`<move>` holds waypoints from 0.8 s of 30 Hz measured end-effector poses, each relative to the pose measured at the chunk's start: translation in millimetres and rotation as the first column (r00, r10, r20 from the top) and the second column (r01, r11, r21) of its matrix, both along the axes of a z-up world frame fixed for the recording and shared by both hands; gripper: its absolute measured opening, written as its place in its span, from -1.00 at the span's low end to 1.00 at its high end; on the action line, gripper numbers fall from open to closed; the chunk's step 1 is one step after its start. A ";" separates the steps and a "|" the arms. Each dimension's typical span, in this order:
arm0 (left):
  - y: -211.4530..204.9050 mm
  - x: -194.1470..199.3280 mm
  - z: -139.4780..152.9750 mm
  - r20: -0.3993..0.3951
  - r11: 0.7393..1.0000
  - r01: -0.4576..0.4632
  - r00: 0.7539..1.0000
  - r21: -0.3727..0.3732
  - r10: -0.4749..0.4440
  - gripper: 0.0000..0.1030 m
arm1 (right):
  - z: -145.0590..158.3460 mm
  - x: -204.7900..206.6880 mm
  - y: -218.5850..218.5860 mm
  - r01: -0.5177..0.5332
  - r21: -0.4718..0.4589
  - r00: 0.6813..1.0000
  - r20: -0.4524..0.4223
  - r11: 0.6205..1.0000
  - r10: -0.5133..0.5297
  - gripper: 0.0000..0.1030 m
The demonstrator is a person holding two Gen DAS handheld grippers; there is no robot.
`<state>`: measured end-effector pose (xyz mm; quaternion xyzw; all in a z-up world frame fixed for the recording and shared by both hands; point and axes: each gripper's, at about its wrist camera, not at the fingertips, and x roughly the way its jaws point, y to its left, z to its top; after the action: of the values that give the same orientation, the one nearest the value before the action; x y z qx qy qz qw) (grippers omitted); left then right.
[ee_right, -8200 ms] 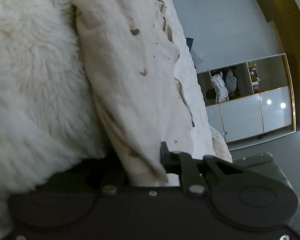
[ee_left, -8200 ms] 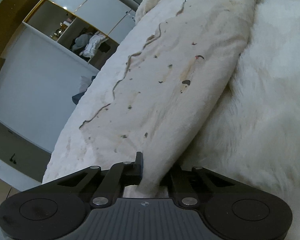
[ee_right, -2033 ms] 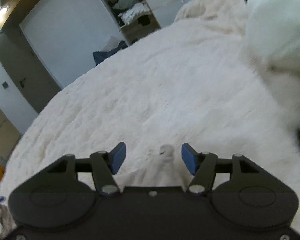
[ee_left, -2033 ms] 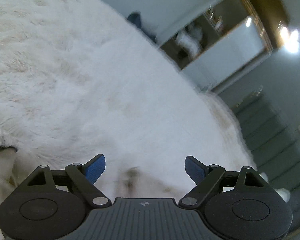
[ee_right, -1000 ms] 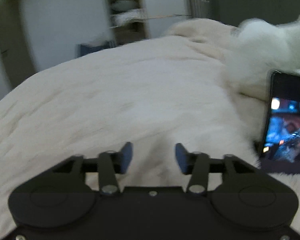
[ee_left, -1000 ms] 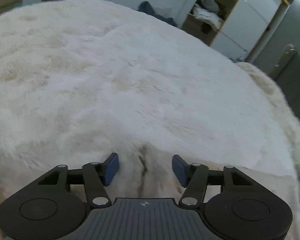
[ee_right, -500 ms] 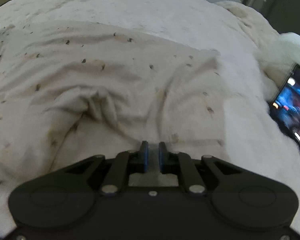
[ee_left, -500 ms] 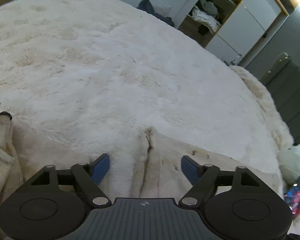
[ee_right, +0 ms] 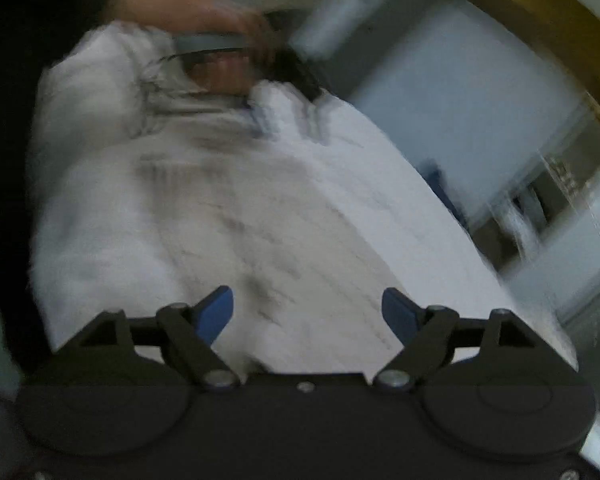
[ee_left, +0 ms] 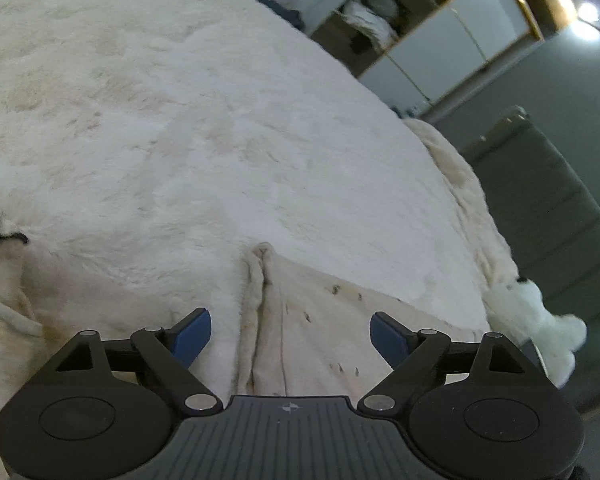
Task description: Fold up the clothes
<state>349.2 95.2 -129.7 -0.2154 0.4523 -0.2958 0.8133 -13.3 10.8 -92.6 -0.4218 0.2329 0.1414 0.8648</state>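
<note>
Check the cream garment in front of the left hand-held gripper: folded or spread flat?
Bunched, not flat: the garment rises into a pinched ridge between the opening jaws of the left hand-held gripper, whose pads stand clear of it.

- The left tool (ee_left: 290,332) is black, with two angled link arms that each end in a flat blue pad (ee_left: 192,334).
- Its base is grey and ribbed, with a small cross-shaped mark at the front edge.
- Round silver screws sit at the link pivots, and a round black disc flanks each side.
- The right tool (ee_right: 308,314) has the same black links, blue pads and silver screws, on a plain dark base.
</note>
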 end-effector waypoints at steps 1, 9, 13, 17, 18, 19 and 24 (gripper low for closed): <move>4.0 -2.0 2.2 0.008 1.000 -0.003 1.000 -0.002 0.003 0.67 | -3.2 0.5 9.4 -0.023 0.003 1.000 -0.006 1.000 0.023 0.52; 35.9 -24.7 -1.3 0.006 1.000 -0.018 1.000 0.012 0.018 0.67 | -39.3 43.3 78.2 -0.143 -0.170 0.985 0.068 0.975 0.156 0.38; 39.6 -27.3 -5.3 0.009 1.000 -0.002 1.000 0.029 0.001 0.67 | -66.9 62.4 87.2 -0.210 -0.392 0.968 0.045 0.896 0.247 0.30; 43.8 -24.2 -6.8 0.015 0.999 0.005 1.000 0.037 -0.005 0.67 | -66.4 72.2 93.6 -0.216 -0.402 0.961 0.072 0.890 0.266 -0.63; 45.8 -22.4 -6.6 0.014 1.000 -0.001 1.000 0.027 0.000 0.67 | -65.7 75.6 95.0 -0.208 -0.407 0.963 0.076 0.889 0.260 -0.97; 48.0 -21.6 -6.1 0.015 1.000 -0.008 1.000 0.016 0.008 0.67 | -63.9 78.9 96.3 -0.193 -0.392 0.966 0.087 0.900 0.245 -0.96; 53.5 -21.4 -4.2 0.017 0.999 -0.032 0.999 -0.024 0.032 0.67 | -29.2 65.8 95.2 -0.217 -0.098 0.967 0.114 0.971 0.227 -0.95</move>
<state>327.9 148.7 -133.9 -0.2296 0.4381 -0.2898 0.8194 52.5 106.0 -121.8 -0.4894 0.1356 0.2008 0.8377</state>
